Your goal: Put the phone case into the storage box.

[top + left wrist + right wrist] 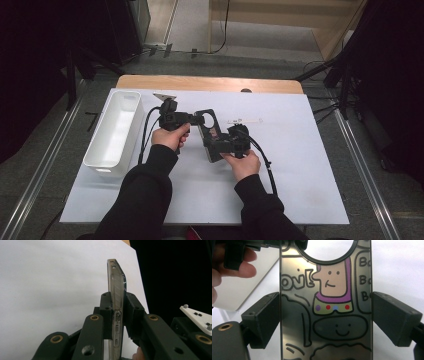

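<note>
Above the bench (pixel 300 200), both tongs clamp one phone case (pixel 210 131): left tongs (pixel 117 312) across its faces, right tongs (pixel 325 315) across its side edges. The right gripper view reveals cartoon artwork; the left gripper view, the thin edge. A white bin (pixel 114 131) sits left.

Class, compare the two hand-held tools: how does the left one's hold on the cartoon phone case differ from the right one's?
The left tool pinches the dark, translucent cartoon-printed phone case through its thickness, front to back, jaws almost together. The right tool spans the case's width, edge to edge, jaws set wide apart. In the high view, the left tool grips near the camera cut-out end, the right tool lower down. Both are shut on the case, above the white table cover.
</note>
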### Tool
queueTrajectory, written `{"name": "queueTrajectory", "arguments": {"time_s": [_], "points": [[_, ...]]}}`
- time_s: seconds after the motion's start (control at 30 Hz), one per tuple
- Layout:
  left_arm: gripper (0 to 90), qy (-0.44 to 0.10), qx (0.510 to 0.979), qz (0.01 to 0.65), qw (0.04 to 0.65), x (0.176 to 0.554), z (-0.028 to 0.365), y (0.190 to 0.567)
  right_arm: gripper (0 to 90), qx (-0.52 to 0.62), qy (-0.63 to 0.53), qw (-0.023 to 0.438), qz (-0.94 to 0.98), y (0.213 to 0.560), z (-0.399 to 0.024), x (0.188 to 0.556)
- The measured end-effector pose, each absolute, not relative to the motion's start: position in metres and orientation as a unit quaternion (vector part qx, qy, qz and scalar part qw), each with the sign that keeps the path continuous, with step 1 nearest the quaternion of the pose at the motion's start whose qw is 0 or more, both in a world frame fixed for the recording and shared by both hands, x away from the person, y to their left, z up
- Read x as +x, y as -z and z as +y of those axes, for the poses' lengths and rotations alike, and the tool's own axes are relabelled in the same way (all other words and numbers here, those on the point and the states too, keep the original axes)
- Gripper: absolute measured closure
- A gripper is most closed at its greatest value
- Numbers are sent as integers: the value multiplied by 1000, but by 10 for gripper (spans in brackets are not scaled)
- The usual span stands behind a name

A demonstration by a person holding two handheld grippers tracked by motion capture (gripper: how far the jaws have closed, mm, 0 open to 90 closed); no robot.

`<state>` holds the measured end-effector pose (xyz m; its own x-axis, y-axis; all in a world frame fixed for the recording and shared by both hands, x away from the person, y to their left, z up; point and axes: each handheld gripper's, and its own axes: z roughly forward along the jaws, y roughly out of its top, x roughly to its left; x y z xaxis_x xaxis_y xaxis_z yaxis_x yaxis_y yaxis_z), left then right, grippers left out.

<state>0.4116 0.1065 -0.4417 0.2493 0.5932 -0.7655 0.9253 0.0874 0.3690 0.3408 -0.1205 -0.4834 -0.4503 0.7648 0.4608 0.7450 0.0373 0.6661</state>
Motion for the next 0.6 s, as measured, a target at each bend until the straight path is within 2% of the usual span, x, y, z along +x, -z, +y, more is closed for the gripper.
{"name": "queueTrajectory", "arguments": {"time_s": [0.6], "points": [[795,192,648,574,462,411,106,438,104,515,-464,7,721,482,-123,342]]}}
